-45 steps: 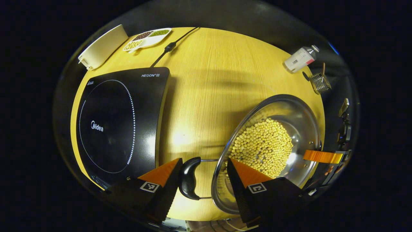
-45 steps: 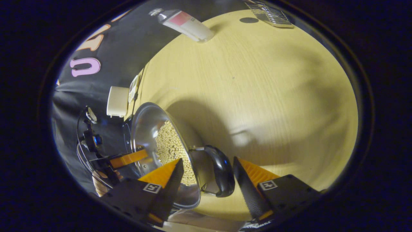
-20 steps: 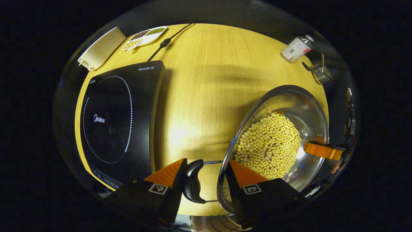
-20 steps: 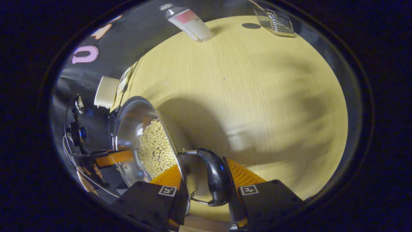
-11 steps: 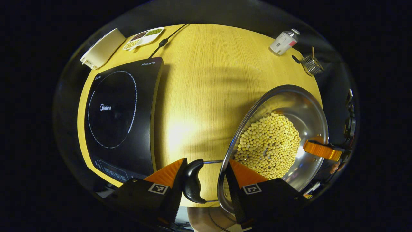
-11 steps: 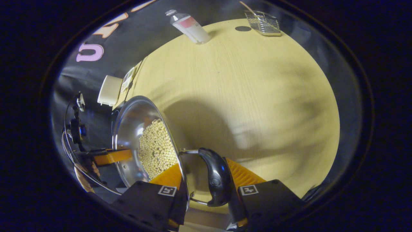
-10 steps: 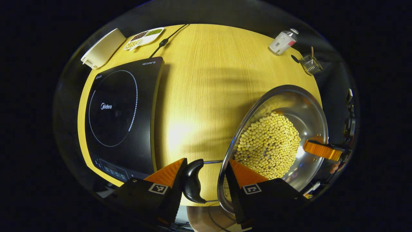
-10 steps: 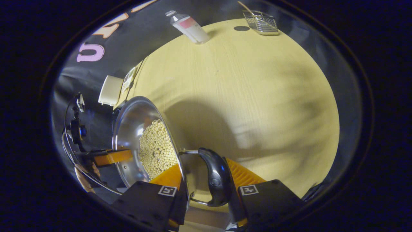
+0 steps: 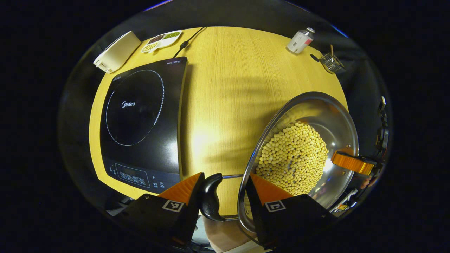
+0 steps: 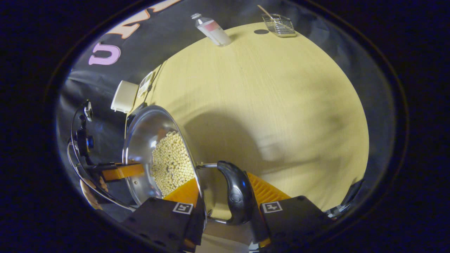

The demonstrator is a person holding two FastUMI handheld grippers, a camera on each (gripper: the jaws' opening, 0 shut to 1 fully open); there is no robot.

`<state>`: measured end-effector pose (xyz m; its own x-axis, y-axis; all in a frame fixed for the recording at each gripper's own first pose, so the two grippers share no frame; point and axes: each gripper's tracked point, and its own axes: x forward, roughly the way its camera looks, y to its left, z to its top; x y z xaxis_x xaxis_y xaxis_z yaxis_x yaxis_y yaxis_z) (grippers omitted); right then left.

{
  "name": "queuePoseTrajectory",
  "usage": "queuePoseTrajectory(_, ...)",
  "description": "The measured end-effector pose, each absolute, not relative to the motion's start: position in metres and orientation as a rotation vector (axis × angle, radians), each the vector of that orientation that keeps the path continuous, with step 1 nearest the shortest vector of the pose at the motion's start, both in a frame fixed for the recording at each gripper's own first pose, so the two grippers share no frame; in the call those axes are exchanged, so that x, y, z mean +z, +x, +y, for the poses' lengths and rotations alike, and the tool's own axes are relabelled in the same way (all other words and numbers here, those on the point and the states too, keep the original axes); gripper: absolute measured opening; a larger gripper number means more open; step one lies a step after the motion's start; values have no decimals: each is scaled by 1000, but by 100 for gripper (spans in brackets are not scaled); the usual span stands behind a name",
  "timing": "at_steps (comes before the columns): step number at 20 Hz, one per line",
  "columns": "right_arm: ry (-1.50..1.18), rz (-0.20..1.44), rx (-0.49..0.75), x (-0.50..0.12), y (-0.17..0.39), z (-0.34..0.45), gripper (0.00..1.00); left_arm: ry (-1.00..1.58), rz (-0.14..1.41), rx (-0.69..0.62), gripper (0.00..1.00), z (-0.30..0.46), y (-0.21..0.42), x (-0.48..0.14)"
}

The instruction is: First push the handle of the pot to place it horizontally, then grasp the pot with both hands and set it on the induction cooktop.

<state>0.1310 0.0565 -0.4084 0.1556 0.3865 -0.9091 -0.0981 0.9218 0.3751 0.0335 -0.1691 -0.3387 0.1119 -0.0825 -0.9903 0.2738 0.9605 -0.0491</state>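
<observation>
The round stainless-steel pot (image 9: 309,147), filled with pale yellow beans (image 9: 293,158), is taken as the landmark; it is held up off the light wooden table (image 9: 228,88), which shows well beneath it. Both black curved side handles stand out level from the rim, so the pushing step is judged done. In the left gripper view, the left gripper (image 9: 225,191) is set about the near black handle (image 9: 210,196), one finger against its outer side and the other past the pot's rim, the jaws fairly wide; a firm pinch cannot be told. In the right gripper view, the right gripper (image 10: 225,195) is closed narrowly on the other black handle (image 10: 237,193). The flat black induction cooktop (image 9: 140,119) lies well to the pot's left, bare. The carry across and the setting down are judged to remain.
</observation>
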Motion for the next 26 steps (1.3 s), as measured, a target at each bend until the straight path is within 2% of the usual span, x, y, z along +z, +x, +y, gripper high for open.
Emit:
queuePoseTrajectory(1,253,1371,340,-406,124,60,51,163,1435,-273,69,-163,32,-338)
queuePoseTrajectory(2,257,1368,327,-404,117,64,51,167,1433,-286,69,-157,32,-337)
queuePoseTrajectory(3,262,1364,312,-401,109,69,56,173,1430,-300,69,-151,31,-336)
queuePoseTrajectory(4,266,1358,297,-399,103,74,51,177,1425,-316,71,-145,33,-335)
queuePoseTrajectory(5,270,1349,277,-396,97,81,56,182,1420,-333,69,-138,34,-334)
queuePoseTrajectory(6,267,1334,259,-393,93,87,56,186,1412,-349,71,-131,36,-333)
queuePoseTrajectory(14,304,1261,154,-370,50,152,57,222,1352,-475,69,-67,60,-317)
queuePoseTrajectory(15,307,1251,144,-368,45,161,51,227,1341,-491,69,-60,62,-315)
queuePoseTrajectory(18,310,1226,117,-362,29,184,51,233,1322,-529,70,-37,68,-310)
queuePoseTrajectory(19,307,1215,109,-359,26,192,56,232,1317,-539,70,-29,70,-309)
queuePoseTrajectory(20,305,1205,102,-356,24,200,51,231,1311,-551,70,-22,72,-309)
queuePoseTrajectory(23,300,1184,97,-356,20,229,51,234,1290,-568,69,5,83,-306)
queuePoseTrajectory(24,298,1177,100,-356,20,240,56,234,1284,-569,69,13,87,-305)
queuePoseTrajectory(25,298,1169,104,-354,19,250,51,230,1274,-568,69,23,93,-304)
queuePoseTrajectory(26,296,1164,108,-353,19,260,51,226,1266,-566,69,30,99,-303)
